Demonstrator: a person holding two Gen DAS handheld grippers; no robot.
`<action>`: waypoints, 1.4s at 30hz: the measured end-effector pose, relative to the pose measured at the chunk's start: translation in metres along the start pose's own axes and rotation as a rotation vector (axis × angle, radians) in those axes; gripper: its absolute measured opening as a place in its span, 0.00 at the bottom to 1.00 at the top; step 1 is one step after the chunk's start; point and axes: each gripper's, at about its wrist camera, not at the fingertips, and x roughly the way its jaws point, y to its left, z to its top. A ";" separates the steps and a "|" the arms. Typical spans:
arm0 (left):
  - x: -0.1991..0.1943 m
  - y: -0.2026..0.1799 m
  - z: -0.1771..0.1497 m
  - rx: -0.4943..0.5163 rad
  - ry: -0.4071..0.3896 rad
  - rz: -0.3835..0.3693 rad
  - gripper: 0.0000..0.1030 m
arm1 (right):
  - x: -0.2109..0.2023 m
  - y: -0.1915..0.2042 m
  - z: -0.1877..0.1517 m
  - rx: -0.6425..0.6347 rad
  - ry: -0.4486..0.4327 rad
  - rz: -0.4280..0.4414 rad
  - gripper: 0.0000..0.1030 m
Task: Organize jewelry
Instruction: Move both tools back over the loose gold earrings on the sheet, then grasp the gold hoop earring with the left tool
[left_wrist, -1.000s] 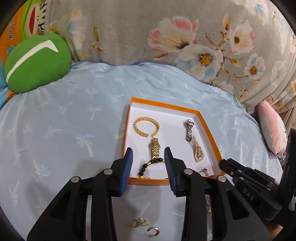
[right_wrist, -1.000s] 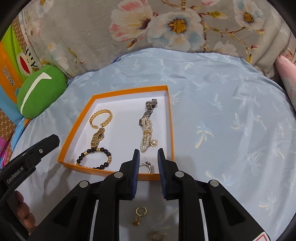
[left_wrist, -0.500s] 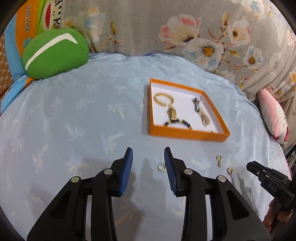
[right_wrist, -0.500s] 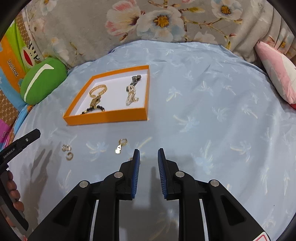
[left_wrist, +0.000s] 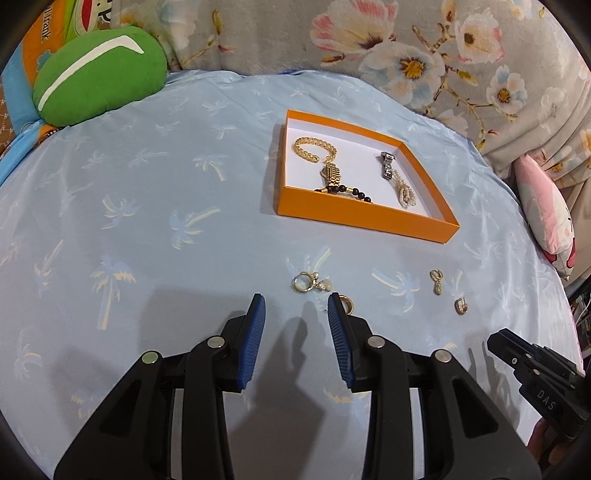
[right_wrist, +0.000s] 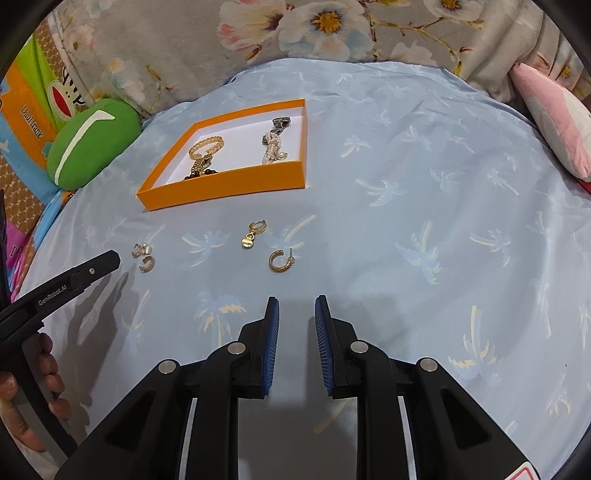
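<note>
An orange tray (left_wrist: 362, 220) (right_wrist: 221, 188) on the blue cloth holds a gold bracelet (left_wrist: 314, 149), a gold watch band, a dark bead bracelet and a pearl bracelet (left_wrist: 402, 190). Several gold earrings lie loose on the cloth in front of it: a pearl pair (left_wrist: 308, 283) (right_wrist: 140, 250), a hoop (left_wrist: 346, 302) (right_wrist: 147, 264) by my left gripper's right finger, a drop earring (left_wrist: 436, 282) (right_wrist: 253, 234) and a hoop (left_wrist: 461, 305) (right_wrist: 280, 260). My left gripper (left_wrist: 295, 306) is open and empty just short of the pearl pair. My right gripper (right_wrist: 296, 308) is open and empty, short of the hoop.
A green cushion (left_wrist: 99, 74) (right_wrist: 88, 142) lies at the back left. A floral blanket (left_wrist: 406, 48) runs along the back. A pink plush (left_wrist: 546, 218) (right_wrist: 554, 118) lies at the right. The other gripper's body shows at each view's edge (left_wrist: 539, 384) (right_wrist: 55, 295).
Both grippers have pulled back from the tray toward me. They now hover over the cloth near the loose earrings. The right gripper has opened a little wider.
</note>
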 end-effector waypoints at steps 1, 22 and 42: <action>0.001 -0.001 0.000 0.000 0.001 0.000 0.33 | 0.001 -0.001 0.000 0.002 0.000 -0.002 0.19; 0.013 -0.011 -0.008 0.004 0.037 -0.035 0.38 | 0.021 0.008 0.018 0.002 0.007 0.024 0.19; 0.029 -0.041 -0.004 0.095 0.017 -0.036 0.33 | 0.043 0.021 0.026 -0.052 0.000 -0.024 0.27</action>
